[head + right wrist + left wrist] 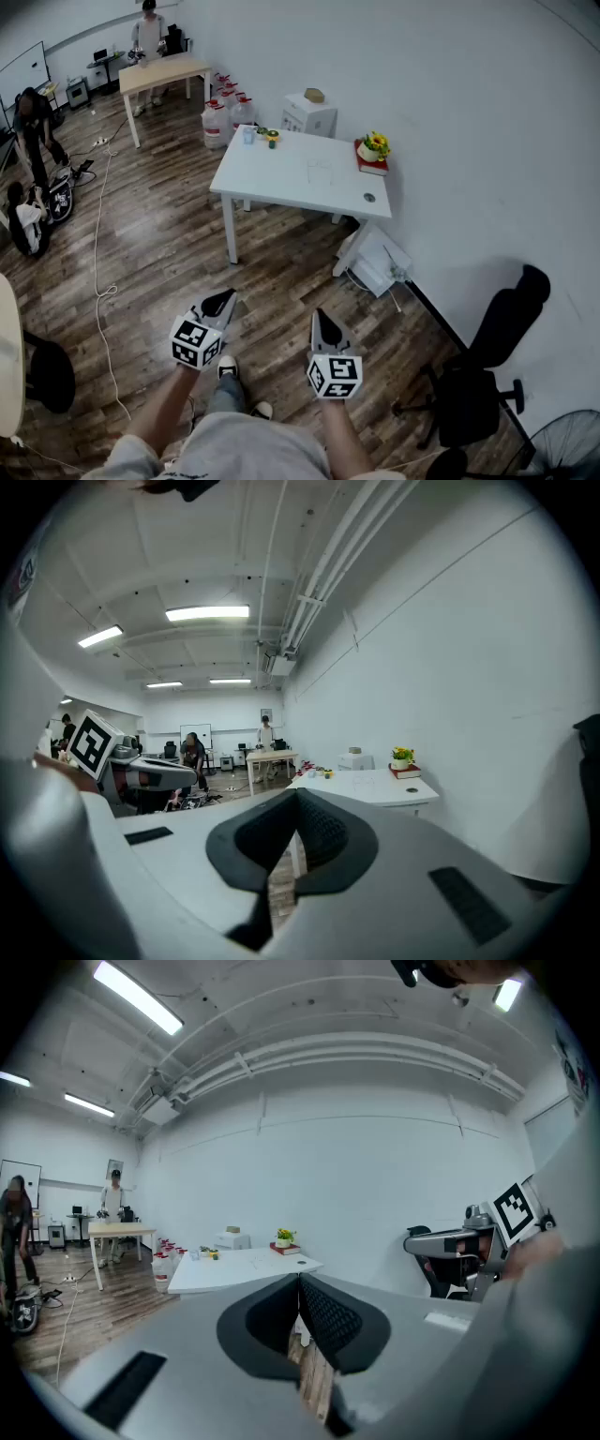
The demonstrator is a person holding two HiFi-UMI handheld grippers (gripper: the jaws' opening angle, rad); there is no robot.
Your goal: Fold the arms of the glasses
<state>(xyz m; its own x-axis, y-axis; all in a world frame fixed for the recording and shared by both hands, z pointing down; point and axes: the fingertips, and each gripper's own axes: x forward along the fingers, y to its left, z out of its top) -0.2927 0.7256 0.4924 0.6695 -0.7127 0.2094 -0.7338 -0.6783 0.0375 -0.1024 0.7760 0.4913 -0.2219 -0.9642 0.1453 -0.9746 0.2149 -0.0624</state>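
Your left hand-held gripper (223, 300) and right hand-held gripper (324, 321) are both closed and empty, well apart from the white surface (272, 186) where the faint glasses (320, 171) seem to lie; they're probably light, brittle and slippery, so pinch each arm gently near its hinge.

Left hand-held gripper (226, 298), right hand-held gripper (322, 317) above floor (169, 246); white table (270, 174) ahead (glasses (320, 172) perhaps atop).
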